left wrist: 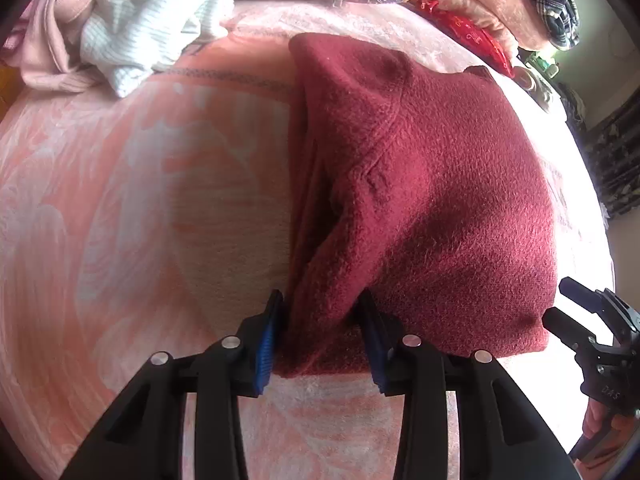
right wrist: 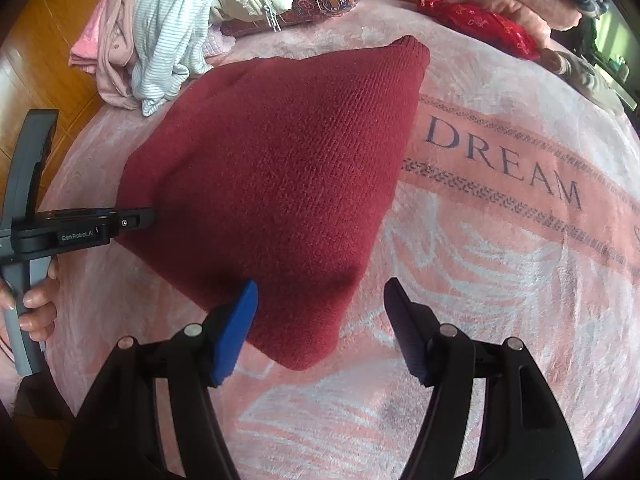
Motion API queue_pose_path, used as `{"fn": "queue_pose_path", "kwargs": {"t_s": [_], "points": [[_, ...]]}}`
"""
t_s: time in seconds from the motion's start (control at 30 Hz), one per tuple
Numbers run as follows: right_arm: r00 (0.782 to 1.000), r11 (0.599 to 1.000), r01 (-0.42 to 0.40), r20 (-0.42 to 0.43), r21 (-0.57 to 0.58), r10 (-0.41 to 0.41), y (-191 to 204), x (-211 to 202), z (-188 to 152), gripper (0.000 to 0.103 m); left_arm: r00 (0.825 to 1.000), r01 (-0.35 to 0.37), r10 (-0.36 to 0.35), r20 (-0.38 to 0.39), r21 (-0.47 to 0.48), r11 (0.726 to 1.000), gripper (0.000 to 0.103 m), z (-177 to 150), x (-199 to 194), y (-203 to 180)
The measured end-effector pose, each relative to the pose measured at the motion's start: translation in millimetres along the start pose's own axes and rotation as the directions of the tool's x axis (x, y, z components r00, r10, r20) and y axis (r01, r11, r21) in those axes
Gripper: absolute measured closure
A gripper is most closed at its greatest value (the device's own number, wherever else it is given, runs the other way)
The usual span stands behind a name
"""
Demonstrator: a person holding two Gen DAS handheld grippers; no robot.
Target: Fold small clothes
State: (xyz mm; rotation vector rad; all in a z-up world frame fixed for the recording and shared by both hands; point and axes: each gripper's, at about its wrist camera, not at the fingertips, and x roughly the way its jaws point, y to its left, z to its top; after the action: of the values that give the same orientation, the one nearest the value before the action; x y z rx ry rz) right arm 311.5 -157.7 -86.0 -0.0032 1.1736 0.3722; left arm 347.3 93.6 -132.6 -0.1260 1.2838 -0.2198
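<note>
The left gripper point(left wrist: 320, 320) is clenched on the maroon sweater point(left wrist: 420, 200); the right gripper point(right wrist: 320, 312) stands released over its corner on the pink blanket point(right wrist: 500, 280).

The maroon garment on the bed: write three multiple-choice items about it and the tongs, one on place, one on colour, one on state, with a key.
1. Where does the maroon garment lie?
A. on the pink blanket printed DREAM
B. on the wooden floor
C. on top of the striped cloth

2. What colour are the pads on the tongs?
A. yellow
B. blue
C. white

3. How do the right tongs stand?
A. shut on the striped cloth
B. shut on the red pouch
C. open, with the garment's near corner between the fingers

Key: 1 A, the garment rests on the pink blanket beside the lettering. 2 B, a blue pad shows in the right wrist view. 3 C, the jaws are wide apart there, while the left tongs are closed on the garment's near edge.
</note>
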Motion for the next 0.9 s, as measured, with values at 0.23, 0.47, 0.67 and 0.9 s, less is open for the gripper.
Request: {"fn": "queue_pose_path", "kwargs": {"t_s": [0.23,0.47,0.67,0.9], "points": [[1.000,1.000,-0.008,-0.022,0.016,0.008,-3.2,10.8,-1.5,0.037,1.000,-0.004,0.003,0.003,0.013,1.000,0.061,-0.6,2.4,-0.4],[0.993,0.992,-0.073,-0.082,0.102,0.082,-22.3,35.8,-6.0,0.034,1.000,0.009,-0.009,0.000,0.015,1.000,0.049,-1.2,11.0,7.2],[0.991,0.989,-0.081,-0.099,0.122,0.093,-26.0,38.3,-4.3,0.031,1.000,0.021,-0.021,0.001,0.013,1.000,0.045,-0.4,10.1,11.4],[0.988,0.980,-0.140,-0.045,0.144,0.147,-30.7,3.2,17.2,0.028,0.998,0.062,-0.061,0.035,-0.029,0.998,0.015,13.0,-18.3,18.5]]}}
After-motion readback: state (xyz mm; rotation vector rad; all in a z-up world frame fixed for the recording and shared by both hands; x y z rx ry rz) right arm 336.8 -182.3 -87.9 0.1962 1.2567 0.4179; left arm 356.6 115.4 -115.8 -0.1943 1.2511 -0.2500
